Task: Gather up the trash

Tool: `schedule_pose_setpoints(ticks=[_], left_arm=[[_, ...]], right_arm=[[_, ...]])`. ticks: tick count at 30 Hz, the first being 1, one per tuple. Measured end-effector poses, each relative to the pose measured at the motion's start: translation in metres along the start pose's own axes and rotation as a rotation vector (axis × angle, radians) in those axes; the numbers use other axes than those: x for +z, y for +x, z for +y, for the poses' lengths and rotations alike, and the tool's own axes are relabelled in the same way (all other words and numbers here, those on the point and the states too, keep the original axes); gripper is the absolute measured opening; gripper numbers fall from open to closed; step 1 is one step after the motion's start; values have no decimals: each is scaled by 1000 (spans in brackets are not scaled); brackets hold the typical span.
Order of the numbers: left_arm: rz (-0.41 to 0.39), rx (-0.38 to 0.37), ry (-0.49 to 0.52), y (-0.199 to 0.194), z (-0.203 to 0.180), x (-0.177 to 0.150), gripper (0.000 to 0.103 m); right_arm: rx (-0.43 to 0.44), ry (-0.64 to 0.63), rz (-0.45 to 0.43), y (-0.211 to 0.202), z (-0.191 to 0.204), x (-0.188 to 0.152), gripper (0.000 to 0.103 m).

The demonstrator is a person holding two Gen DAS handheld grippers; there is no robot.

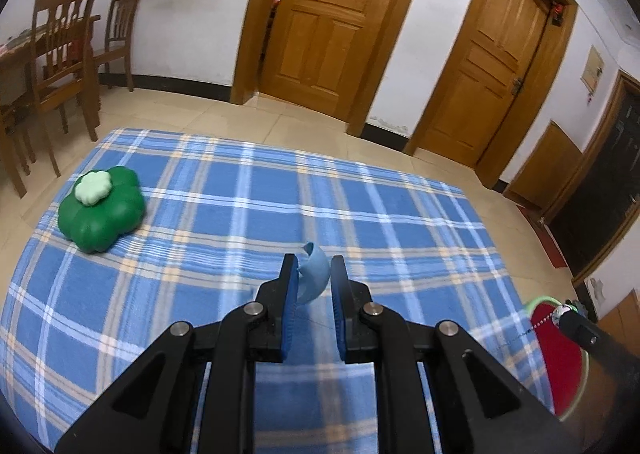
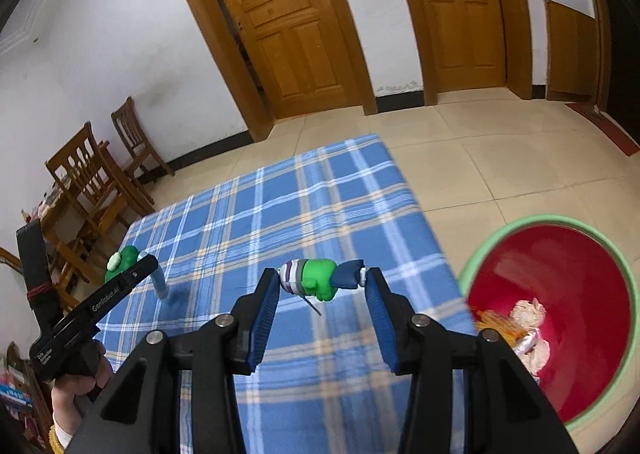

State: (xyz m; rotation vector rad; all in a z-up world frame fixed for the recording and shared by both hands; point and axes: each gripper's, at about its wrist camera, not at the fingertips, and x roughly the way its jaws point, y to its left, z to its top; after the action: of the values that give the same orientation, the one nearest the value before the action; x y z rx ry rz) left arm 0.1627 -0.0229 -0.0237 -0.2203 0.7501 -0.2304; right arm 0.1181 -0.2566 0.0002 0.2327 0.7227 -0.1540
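My left gripper (image 1: 314, 266) is shut on a small light-blue curved scrap (image 1: 316, 276), held just above the blue plaid cloth (image 1: 240, 214). In the right wrist view that left gripper (image 2: 154, 264) shows at the left with the scrap (image 2: 160, 282) hanging from its tip. My right gripper (image 2: 322, 278) is shut on a little toy-like piece (image 2: 316, 278) with a striped end, a green middle and a dark-blue end, pinched end to end over the cloth's right part. The red bin with a green rim (image 2: 552, 219) stands on the floor to its right, with crumpled trash (image 2: 528, 314) inside.
A green flower-shaped object (image 1: 102, 210) with a pale top lies on the cloth's far left. The bin's rim (image 1: 540, 299) shows at the right edge of the left wrist view. Wooden chairs (image 1: 64, 54) and a table stand at the left, two wooden doors (image 1: 320, 22) behind. A hand (image 2: 76, 386) holds the left gripper.
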Motion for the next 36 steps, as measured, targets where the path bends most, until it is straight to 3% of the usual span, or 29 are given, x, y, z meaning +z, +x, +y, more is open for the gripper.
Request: schedule_pose_setpoints(ticks=[19,24,31,36], left_arm=[[42,-206,162,-39,-111,-17,15],[58,-195,186,-39,-118,-20,15],[92,-124,158,-27,-102,-19,15],[123,-81,120,-16,-87,-22,32]], right_arm=[[-86,186,-110,-76,-106,-16,48],[-99,242,-116,-84,-131,-23,48],[-108,300,-116,-88,-156,-33,48],[-109,326,-108,-86,-164,-38,48]])
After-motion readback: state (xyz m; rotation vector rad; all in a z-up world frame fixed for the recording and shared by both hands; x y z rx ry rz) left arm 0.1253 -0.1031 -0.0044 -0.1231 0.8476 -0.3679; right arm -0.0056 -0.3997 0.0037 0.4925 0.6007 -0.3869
